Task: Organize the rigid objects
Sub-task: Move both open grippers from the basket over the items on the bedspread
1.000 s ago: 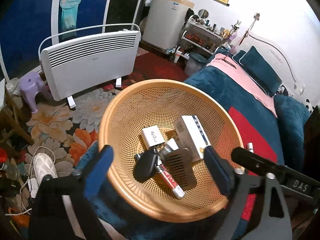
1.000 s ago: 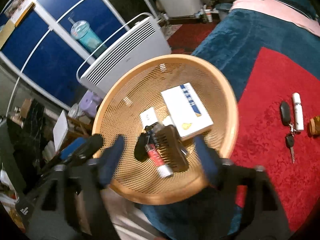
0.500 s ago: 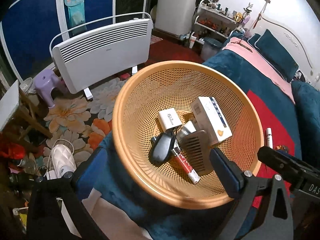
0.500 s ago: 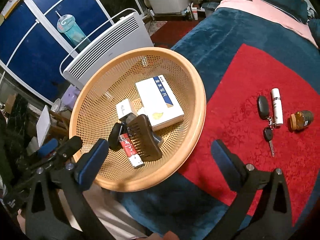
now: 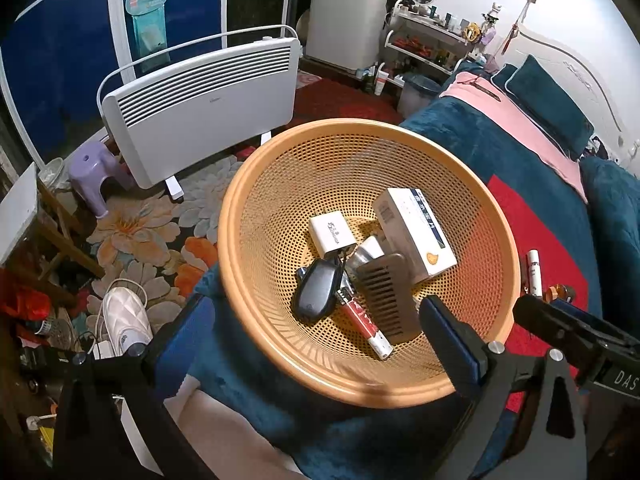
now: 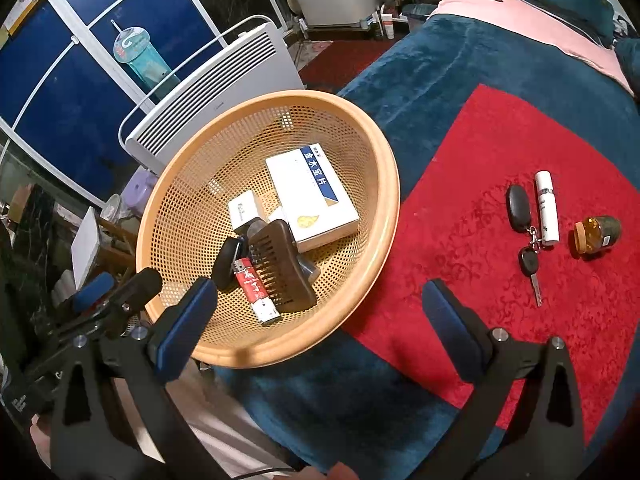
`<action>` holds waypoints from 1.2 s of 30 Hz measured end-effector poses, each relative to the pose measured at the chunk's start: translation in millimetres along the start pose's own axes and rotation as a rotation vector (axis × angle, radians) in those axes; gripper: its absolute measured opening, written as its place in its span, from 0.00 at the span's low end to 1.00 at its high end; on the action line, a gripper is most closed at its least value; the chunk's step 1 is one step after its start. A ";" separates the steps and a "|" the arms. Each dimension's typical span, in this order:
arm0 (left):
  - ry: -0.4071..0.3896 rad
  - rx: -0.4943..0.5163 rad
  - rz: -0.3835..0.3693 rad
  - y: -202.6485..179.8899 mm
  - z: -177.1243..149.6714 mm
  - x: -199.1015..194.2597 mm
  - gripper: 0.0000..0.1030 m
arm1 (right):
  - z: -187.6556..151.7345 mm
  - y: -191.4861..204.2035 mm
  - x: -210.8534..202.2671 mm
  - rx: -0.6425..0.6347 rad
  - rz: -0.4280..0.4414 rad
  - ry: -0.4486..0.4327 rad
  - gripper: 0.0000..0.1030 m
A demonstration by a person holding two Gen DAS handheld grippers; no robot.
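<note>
My right claw stands fully released, gripping nothing. The basket sits upper left of it; the keys lie upper right on the bed.

We see a white panel heater standing on a floral carpet before dark blue glazed doors; beyond it stands a white appliance.

Both grippers point steeply downward side by side, the left gripper and the right gripper each with jaws spread wide and nothing between their blue pads.
</note>
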State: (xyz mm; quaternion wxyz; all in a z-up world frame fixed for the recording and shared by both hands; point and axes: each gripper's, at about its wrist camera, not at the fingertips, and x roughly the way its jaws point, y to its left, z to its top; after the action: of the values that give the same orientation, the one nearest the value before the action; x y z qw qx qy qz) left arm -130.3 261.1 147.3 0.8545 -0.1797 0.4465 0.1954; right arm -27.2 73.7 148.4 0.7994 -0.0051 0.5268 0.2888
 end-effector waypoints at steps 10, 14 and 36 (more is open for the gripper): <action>0.007 0.017 -0.006 -12.8 -2.4 -5.2 0.99 | -2.2 -8.0 -4.9 0.012 0.003 -0.001 1.00; 0.010 0.027 -0.004 -17.9 -1.3 -5.8 0.99 | -3.0 -13.1 -7.7 0.020 0.001 -0.005 1.00; 0.031 0.119 -0.033 -64.9 -3.9 -3.2 0.99 | -13.3 -59.3 -24.4 0.090 -0.023 -0.018 1.00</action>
State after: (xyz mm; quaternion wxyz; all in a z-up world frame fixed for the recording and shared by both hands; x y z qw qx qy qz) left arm -102.6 202.9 156.4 0.8599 -0.1388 0.4673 0.1515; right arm -17.4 9.1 145.5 0.8068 0.0273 0.5320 0.2556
